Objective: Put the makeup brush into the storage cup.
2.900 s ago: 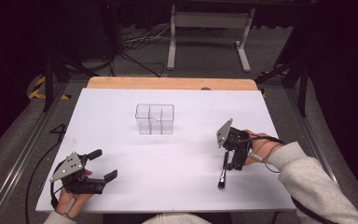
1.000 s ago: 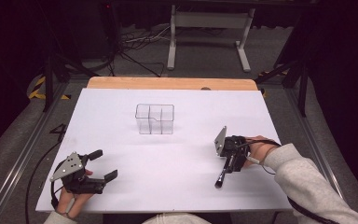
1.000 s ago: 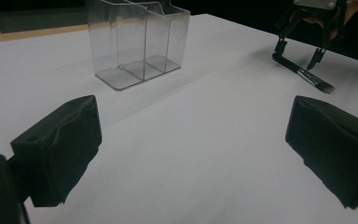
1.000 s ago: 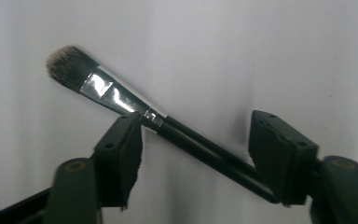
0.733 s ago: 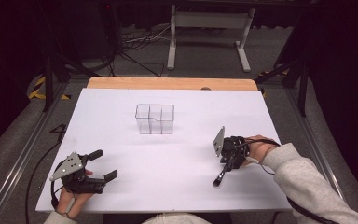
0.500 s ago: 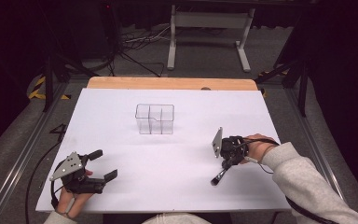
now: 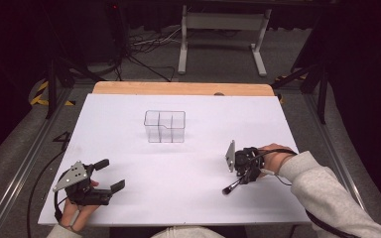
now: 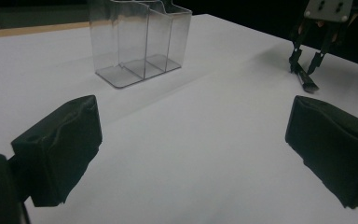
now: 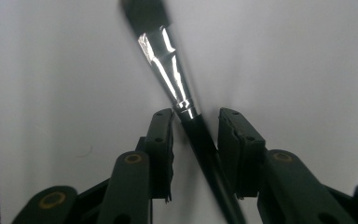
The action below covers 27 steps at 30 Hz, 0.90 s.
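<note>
A person seated at a white table (image 7: 188, 198) works two handheld grippers. The right gripper (image 9: 196, 135), low over the table's right side, has its jaws set either side of a makeup brush (image 9: 168, 70) lying on the surface; a gap shows beside the handle, so whether the pads press it cannot be told. The brush's bristle tip is cut off at the top of the right gripper view. The left gripper (image 7: 110, 174) rests at the near left corner, jaws wide apart on nothing. A clear divided organizer (image 7: 164, 126) stands mid-table, well apart from both.
</note>
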### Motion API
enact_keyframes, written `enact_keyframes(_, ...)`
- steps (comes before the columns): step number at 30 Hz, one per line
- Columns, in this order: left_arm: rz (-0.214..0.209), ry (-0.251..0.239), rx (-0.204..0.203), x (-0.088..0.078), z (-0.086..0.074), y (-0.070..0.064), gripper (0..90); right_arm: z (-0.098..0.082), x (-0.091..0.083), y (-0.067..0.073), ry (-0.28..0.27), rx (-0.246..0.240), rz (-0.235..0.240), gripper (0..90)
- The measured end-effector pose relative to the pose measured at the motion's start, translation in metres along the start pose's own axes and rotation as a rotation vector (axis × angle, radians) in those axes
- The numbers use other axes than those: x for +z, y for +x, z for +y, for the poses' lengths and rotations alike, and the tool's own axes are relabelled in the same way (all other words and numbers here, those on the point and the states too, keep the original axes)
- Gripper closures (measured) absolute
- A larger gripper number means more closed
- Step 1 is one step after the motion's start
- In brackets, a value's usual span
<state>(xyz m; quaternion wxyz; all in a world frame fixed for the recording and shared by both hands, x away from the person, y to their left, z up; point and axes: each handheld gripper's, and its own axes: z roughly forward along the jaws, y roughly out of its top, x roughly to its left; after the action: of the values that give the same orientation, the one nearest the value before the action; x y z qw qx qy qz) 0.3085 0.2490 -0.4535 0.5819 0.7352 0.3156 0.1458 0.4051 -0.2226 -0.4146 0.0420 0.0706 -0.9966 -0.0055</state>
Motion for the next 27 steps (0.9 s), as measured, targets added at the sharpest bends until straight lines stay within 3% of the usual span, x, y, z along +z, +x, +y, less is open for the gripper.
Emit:
enact_keyframes(3,0.0,-0.001,-0.001,0.0,0.0,0.0,4.5,0.001,0.002,0.001,0.019,-0.003,-0.01,76.5)
enact_keyframes(11,0.003,-0.003,-0.004,-0.001,0.0,0.001,4.5,0.005,0.002,0.003,0.044,-0.035,-0.019,79.9)
enact_keyframes(20,0.003,-0.002,-0.005,0.0,0.0,0.001,4.5,0.005,-0.011,0.005,-0.004,-0.022,-0.068,80.0)
enact_keyframes(27,0.003,-0.001,-0.004,0.0,0.0,0.001,4.5,0.004,-0.03,0.009,-0.113,-0.012,-0.113,80.0)
